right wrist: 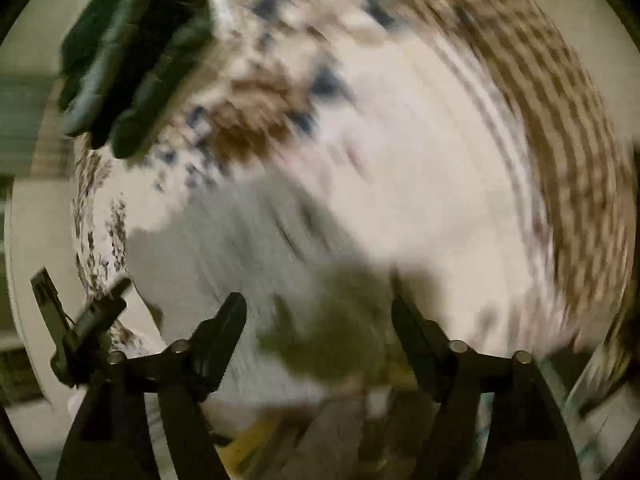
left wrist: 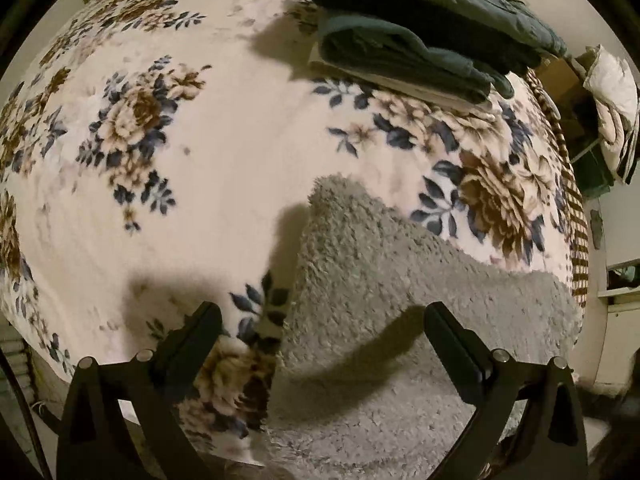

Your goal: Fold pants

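Fuzzy grey pants (left wrist: 400,320) lie on the floral bed (left wrist: 200,200) beneath my left gripper (left wrist: 320,316), jaws spread wide and empty.
Right gripper (right wrist: 318,312) also gapes, empty, its view blurred, hovering over the pants' edge. I'd pinch the hem squarely before folding, clear of the dark folded stack (left wrist: 420,32).

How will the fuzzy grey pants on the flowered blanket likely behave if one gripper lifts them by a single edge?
The grey pants will probably flop and drape, since they lie limp with a soft folded corner. Their shaggy pile suggests they grip rather than slip, and may drag on the plush floral blanket. They look thick, so perhaps bulky for the open left gripper.
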Available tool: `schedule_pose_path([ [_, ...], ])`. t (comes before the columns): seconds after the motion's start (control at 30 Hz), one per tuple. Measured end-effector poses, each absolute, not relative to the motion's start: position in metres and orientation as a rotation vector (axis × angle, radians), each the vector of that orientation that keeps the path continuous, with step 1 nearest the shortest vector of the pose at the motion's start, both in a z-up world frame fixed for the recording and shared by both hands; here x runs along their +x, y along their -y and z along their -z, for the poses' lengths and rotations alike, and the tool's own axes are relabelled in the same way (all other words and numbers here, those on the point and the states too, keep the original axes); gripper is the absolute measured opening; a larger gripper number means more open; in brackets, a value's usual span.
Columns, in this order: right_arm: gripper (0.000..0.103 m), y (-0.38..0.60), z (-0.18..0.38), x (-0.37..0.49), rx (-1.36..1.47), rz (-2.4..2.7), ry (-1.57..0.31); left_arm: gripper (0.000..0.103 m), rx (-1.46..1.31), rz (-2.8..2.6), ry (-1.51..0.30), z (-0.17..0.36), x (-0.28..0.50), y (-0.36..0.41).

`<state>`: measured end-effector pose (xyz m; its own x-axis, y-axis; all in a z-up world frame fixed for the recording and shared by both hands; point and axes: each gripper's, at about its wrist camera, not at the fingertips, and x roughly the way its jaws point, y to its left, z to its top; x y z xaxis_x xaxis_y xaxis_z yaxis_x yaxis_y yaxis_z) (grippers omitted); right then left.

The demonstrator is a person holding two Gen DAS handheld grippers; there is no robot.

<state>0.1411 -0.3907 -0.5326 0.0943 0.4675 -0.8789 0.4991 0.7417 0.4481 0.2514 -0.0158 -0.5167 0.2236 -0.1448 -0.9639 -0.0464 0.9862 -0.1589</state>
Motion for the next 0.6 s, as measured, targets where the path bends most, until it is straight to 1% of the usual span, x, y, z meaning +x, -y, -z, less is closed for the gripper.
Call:
schedule_pose_path([
  [0.07,0.076,0.386,0.573,0.121,0.961,0.021,-1.579,0.103,-0.157,0.074,-1.347,0.518,0.252,0.020],
  [0.1,0.072,0.381,0.594,0.117,1.018,0.004,-1.592,0.103,-0.150,0.076,-1.346,0.519,0.253,0.022],
  [0.17,0.010,0.374,0.617,0.114,1.085,-0.005,-1.601,0.103,-0.141,0.077,-1.344,0.519,0.254,0.024],
  [0.23,0.011,0.368,0.617,0.110,1.075,-0.014,-1.601,0.103,-0.134,0.080,-1.343,0.519,0.256,0.024],
  [0.33,0.009,0.367,0.601,0.101,0.972,-0.001,-1.587,0.103,-0.132,0.077,-1.337,0.517,0.257,0.022],
  [0.43,0.010,0.375,0.622,0.092,0.892,0.091,-1.700,0.103,-0.135,0.068,-1.330,0.514,0.258,0.018],
  [0.5,0.013,0.371,0.620,0.097,0.852,0.066,-1.758,0.103,-0.144,0.070,-1.330,0.512,0.257,0.016],
  [0.53,0.019,0.369,0.609,0.102,0.829,0.046,-1.752,0.103,-0.146,0.073,-1.327,0.510,0.257,0.016],
  [0.57,0.033,0.367,0.588,0.107,0.784,0.031,-1.718,0.103,-0.143,0.080,-1.322,0.507,0.256,0.016],
  [0.6,0.042,0.367,0.565,0.113,0.733,0.029,-1.668,0.103,-0.139,0.084,-1.318,0.506,0.256,0.017],
])
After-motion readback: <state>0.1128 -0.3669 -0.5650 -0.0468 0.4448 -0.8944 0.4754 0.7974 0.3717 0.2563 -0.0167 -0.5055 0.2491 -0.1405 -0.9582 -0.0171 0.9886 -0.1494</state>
